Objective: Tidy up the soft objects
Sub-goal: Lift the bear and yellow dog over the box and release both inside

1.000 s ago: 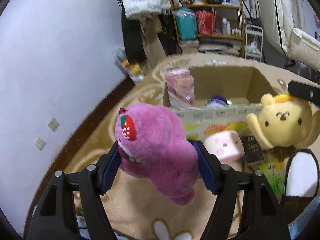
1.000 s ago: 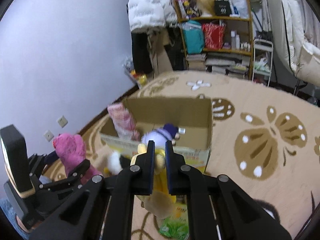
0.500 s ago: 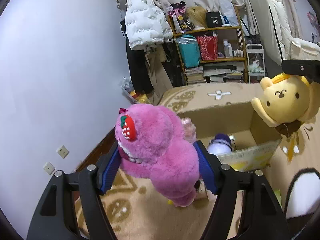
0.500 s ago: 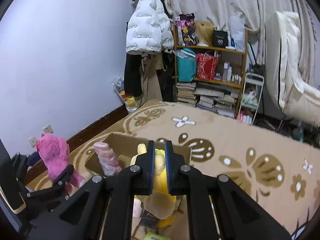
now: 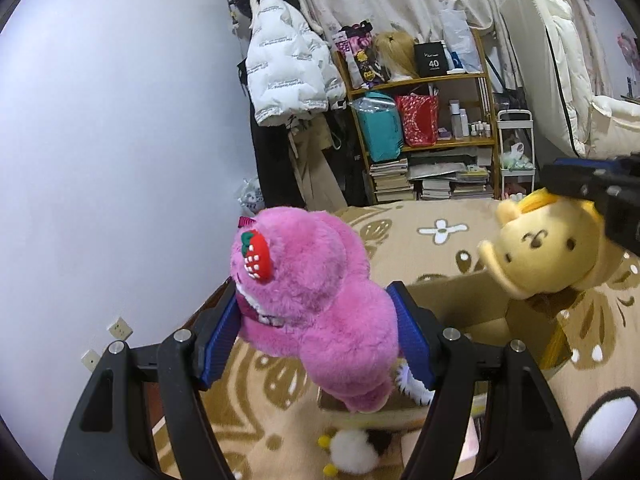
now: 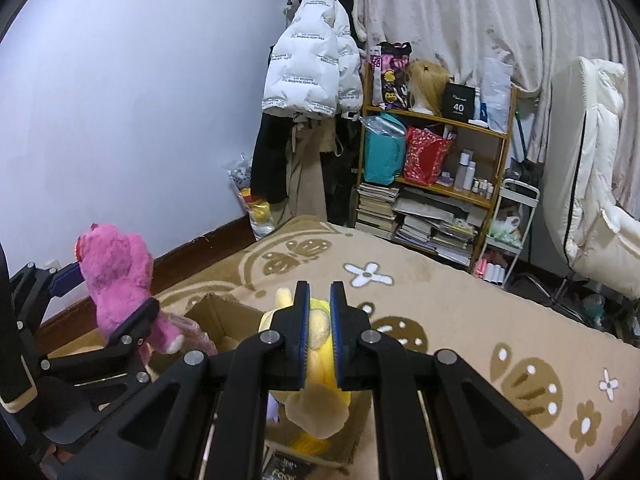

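Observation:
My left gripper (image 5: 316, 320) is shut on a fluffy pink plush bear (image 5: 312, 292) with a red strawberry on its ear, held in the air above the near left corner of an open cardboard box (image 5: 472, 304). The bear also shows in the right wrist view (image 6: 116, 276). My right gripper (image 6: 319, 320) is shut on a yellow plush dog (image 6: 316, 400), which hangs above the box (image 6: 224, 316). The dog also shows at the right of the left wrist view (image 5: 544, 252), over the box's far right side.
A beige patterned rug (image 6: 440, 304) covers the floor. A white fluffy toy (image 5: 352, 452) lies in front of the box. A wooden shelf (image 6: 440, 160) with books and bags and a hanging white jacket (image 6: 316, 68) stand at the back wall. White bedding (image 6: 592, 184) is at the right.
Both grippers have risen with their toys; the box and floor have dropped lower in both views and more of the back wall and shelf shows. Both stay shut.

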Motion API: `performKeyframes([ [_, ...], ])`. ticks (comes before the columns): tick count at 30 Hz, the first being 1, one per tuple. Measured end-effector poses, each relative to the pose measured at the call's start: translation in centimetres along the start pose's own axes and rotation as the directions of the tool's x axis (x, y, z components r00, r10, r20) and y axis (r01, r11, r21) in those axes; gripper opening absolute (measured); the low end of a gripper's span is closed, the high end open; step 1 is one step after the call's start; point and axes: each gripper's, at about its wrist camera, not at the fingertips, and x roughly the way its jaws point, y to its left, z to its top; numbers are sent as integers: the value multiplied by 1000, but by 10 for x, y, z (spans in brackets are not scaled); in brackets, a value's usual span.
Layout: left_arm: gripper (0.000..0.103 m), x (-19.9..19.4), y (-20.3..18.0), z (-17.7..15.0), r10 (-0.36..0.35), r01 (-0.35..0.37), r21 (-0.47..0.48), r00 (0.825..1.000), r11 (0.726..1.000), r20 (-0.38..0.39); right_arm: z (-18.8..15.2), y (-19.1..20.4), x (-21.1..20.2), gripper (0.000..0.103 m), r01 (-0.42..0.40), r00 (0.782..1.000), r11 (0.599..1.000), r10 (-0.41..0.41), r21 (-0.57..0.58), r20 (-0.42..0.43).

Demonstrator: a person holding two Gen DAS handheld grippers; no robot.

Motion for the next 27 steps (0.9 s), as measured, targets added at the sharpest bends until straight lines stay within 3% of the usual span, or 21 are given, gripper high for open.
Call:
performKeyframes([
  [6, 71, 16, -13, -7, -19, 19, 16, 1000, 1000, 17, -28, -3, 34, 10, -24, 999, 999, 25, 26, -38],
  [14, 72, 29, -35, -16, -144, 143, 59, 989, 988, 12, -54, -21, 67, 11, -55, 990, 993, 68, 102, -126],
  [24, 76, 53, -35, -22, -145, 146, 22, 988, 989, -56, -65, -35, 78, 14, -76, 981, 985, 102, 155, -168],
  [27, 82, 56, -34, -23, -147, 148, 15, 987, 989, -72, -66, -36, 72, 14, -72, 984, 984, 97, 166, -151],
])
